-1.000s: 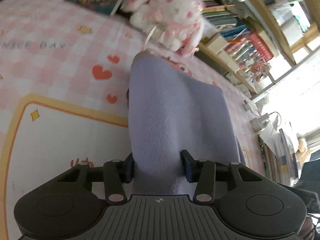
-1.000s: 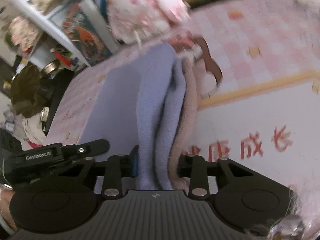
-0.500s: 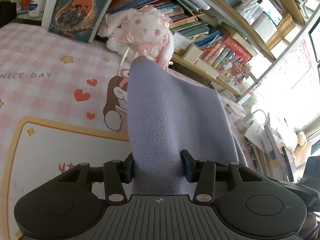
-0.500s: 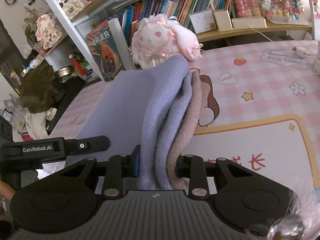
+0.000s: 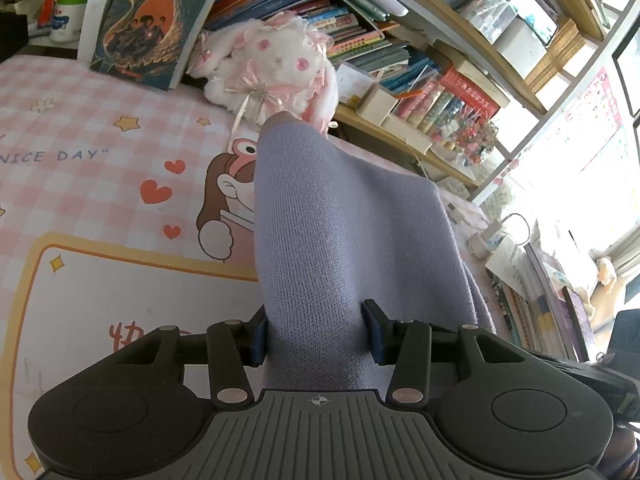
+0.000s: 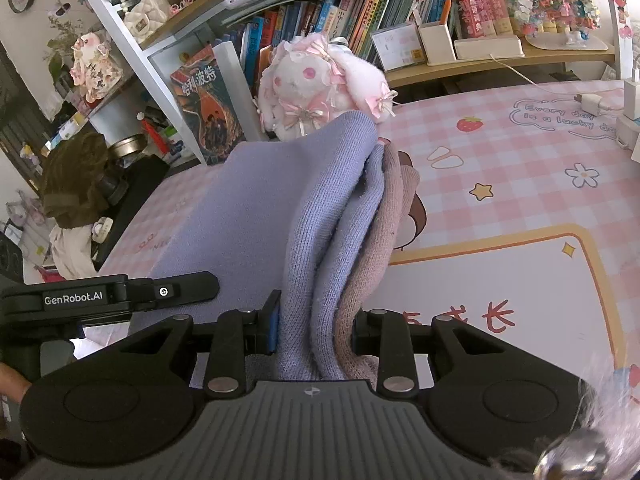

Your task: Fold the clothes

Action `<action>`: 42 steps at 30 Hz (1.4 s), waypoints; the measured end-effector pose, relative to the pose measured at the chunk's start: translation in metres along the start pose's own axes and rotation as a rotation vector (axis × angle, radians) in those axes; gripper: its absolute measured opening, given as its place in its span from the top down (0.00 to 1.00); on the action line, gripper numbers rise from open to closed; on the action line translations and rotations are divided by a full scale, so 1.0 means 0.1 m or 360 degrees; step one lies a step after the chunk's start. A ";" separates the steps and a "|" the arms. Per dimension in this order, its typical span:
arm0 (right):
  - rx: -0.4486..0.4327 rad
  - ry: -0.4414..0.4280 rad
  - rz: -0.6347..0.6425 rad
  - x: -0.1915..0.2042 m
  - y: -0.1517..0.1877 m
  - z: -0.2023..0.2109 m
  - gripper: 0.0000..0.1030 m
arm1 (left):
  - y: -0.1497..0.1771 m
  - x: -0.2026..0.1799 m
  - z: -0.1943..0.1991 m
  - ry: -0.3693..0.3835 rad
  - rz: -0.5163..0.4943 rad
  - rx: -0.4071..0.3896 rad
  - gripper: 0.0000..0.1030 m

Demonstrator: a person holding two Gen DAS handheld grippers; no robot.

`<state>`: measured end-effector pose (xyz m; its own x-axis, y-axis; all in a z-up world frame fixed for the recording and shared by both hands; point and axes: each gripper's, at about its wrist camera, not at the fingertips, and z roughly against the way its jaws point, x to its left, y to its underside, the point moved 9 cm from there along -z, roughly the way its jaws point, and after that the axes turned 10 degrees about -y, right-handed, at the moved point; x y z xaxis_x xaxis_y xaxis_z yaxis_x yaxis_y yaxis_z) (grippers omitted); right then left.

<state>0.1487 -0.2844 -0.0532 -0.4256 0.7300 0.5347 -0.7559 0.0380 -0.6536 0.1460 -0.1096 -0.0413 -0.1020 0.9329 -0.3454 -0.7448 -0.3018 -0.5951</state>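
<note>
A lavender knit garment (image 5: pixel 340 232) with a dusty-pink trim hangs folded between both grippers, lifted above the pink checked desk mat (image 5: pixel 80 184). My left gripper (image 5: pixel 316 334) is shut on one thick edge of it, the blue pads pressing the knit from both sides. In the right wrist view the same lavender garment (image 6: pixel 320 216) bunches in several folds, pink layer on the right, and my right gripper (image 6: pixel 314 330) is shut on that bundle. The left gripper's black body (image 6: pixel 108 296) shows at the left of that view.
A white-and-pink plush rabbit (image 5: pixel 276 68) sits at the back of the mat, just beyond the garment. Bookshelves (image 6: pixel 360 12) crowd the rear; a poster book (image 5: pixel 156 20) leans at the left. Chargers and cables (image 6: pixel 600 104) lie at the right edge.
Both grippers rose with the garment and tilted up, so the shelves and plush came into view. The blur is gone; the last half second is nearly still. Both grips stay the same.
</note>
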 end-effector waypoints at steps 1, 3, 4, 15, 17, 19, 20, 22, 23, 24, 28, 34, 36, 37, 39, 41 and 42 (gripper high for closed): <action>-0.0001 -0.0002 -0.0002 0.00 0.00 0.00 0.73 | 0.00 0.00 0.00 -0.0002 -0.0001 0.0000 0.56; -0.0002 -0.0006 -0.0007 -0.01 0.00 0.01 0.73 | -0.01 -0.01 0.01 -0.0005 -0.0005 0.0000 0.56; -0.0003 -0.0007 -0.0008 -0.01 0.00 0.01 0.73 | -0.01 -0.02 0.01 -0.0006 -0.0007 0.0000 0.56; -0.0010 -0.0006 -0.0017 -0.03 0.00 0.02 0.73 | -0.02 -0.04 0.02 -0.0004 -0.0025 0.0004 0.56; -0.0013 -0.0002 -0.0015 -0.03 0.01 0.03 0.73 | -0.02 -0.05 0.02 -0.0001 -0.0029 0.0003 0.56; -0.0016 0.0002 -0.0012 -0.02 0.01 0.04 0.73 | -0.03 -0.05 0.02 0.0001 -0.0034 0.0002 0.56; -0.0018 0.0004 -0.0011 -0.02 0.01 0.04 0.73 | -0.03 -0.05 0.02 0.0002 -0.0036 0.0003 0.56; -0.0020 0.0008 -0.0011 -0.01 0.02 0.04 0.73 | -0.02 -0.04 0.03 0.0007 -0.0034 0.0006 0.56; -0.0021 0.0009 -0.0012 -0.01 0.02 0.04 0.73 | -0.02 -0.03 0.03 0.0010 -0.0033 0.0008 0.56; -0.0021 0.0011 -0.0012 -0.01 0.02 0.04 0.73 | -0.02 -0.03 0.03 0.0012 -0.0032 0.0009 0.56; -0.0021 0.0027 -0.0008 0.02 0.03 0.04 0.73 | -0.01 0.00 0.04 0.0028 -0.0034 0.0015 0.56; -0.0031 0.0062 -0.0009 0.09 0.06 0.01 0.73 | -0.03 0.09 0.05 0.0067 -0.0042 0.0028 0.56; -0.0035 0.0077 -0.0012 0.13 0.07 -0.02 0.73 | -0.04 0.15 0.06 0.0083 -0.0050 0.0034 0.56; -0.0038 0.0085 -0.0016 0.16 0.08 -0.03 0.73 | -0.05 0.18 0.07 0.0091 -0.0056 0.0037 0.56; -0.0042 0.0101 -0.0024 0.22 0.09 -0.07 0.73 | -0.07 0.26 0.09 0.0107 -0.0065 0.0046 0.56; -0.0048 0.0117 -0.0032 0.29 0.11 -0.11 0.73 | -0.10 0.36 0.12 0.0125 -0.0068 0.0060 0.56; -0.0050 0.0127 -0.0032 0.34 0.12 -0.13 0.73 | -0.12 0.41 0.13 0.0138 -0.0068 0.0065 0.56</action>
<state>0.1317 -0.2499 -0.0498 -0.3686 0.7809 0.5043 -0.7473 0.0737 -0.6603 0.1416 -0.0655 -0.0389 -0.0134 0.9238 -0.3826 -0.7738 -0.2519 -0.5812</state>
